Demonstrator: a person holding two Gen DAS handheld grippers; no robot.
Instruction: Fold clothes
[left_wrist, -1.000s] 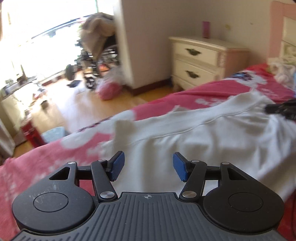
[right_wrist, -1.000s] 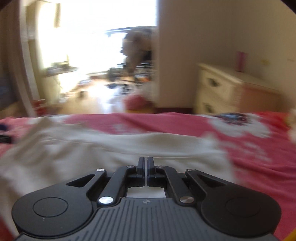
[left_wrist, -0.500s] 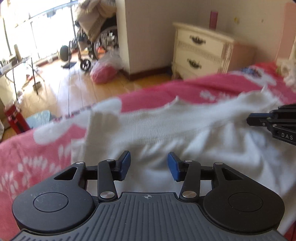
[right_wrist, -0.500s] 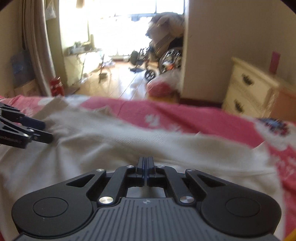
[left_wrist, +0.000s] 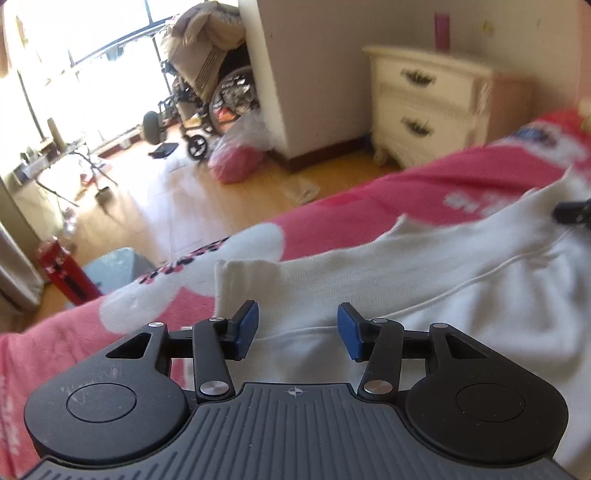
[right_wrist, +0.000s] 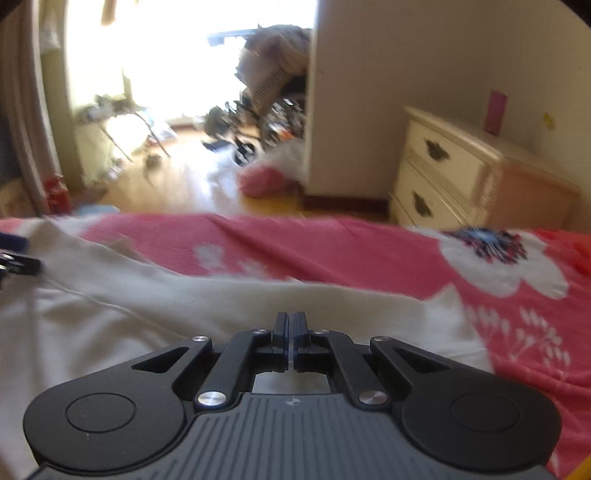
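Fingers (left_wrist: 248, 325) of the left gripper (left_wrist: 296, 329) are standing wide, hovering over the white garment (left_wrist: 424, 288) near its ribbed corner. Right gripper (right_wrist: 290, 334) fingers are pressed together; cloth between them — can't tell. Garment is lying spread on the pink bed (right_wrist: 332, 247). Looks mid-fold; stage unclear, so I'm calling no next move.

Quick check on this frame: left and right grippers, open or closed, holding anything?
Left gripper: open, holding nothing, over the white garment.
Right gripper: closed; whether any of the garment is pinched between the fingers cannot be told.
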